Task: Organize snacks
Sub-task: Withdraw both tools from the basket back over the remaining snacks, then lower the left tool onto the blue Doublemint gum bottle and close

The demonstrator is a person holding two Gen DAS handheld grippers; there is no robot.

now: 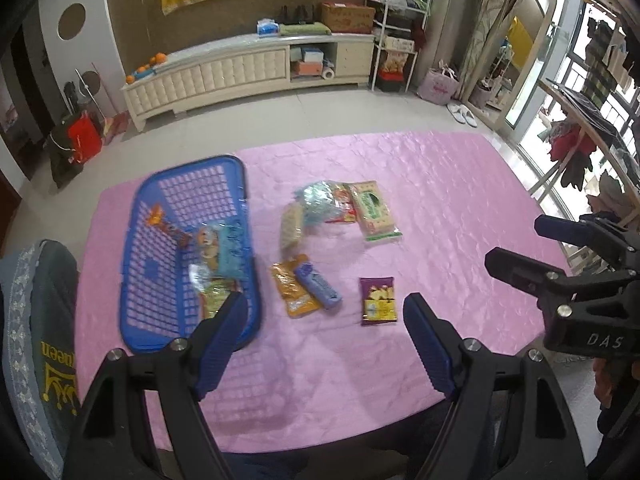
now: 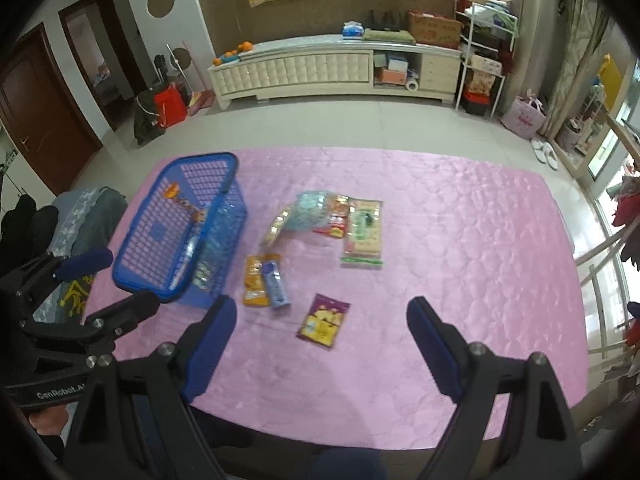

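A blue plastic basket [image 1: 148,216] [image 2: 136,248] lies at the left of the pink table and holds several snack packs [image 1: 218,248]. Loose on the cloth lie a purple chip bag [image 1: 378,300] [image 2: 323,320], an orange pouch [image 1: 289,290] [image 2: 254,280] with a lilac-blue pack [image 1: 318,286] [image 2: 275,282] on it, a green-and-white cracker pack [image 1: 374,210] [image 2: 363,232], a red pack [image 1: 344,204], a clear bluish bag [image 1: 316,200] [image 2: 310,212] and a pale biscuit sleeve [image 1: 291,226]. My left gripper [image 1: 324,344] and right gripper [image 2: 322,344] both hang open and empty above the near table edge.
The pink quilted cloth [image 1: 440,200] covers the table. A chair back with a grey garment [image 1: 36,320] stands at the near left. Beyond the table are tiled floor, a white low cabinet [image 1: 248,68] and shelves at the right.
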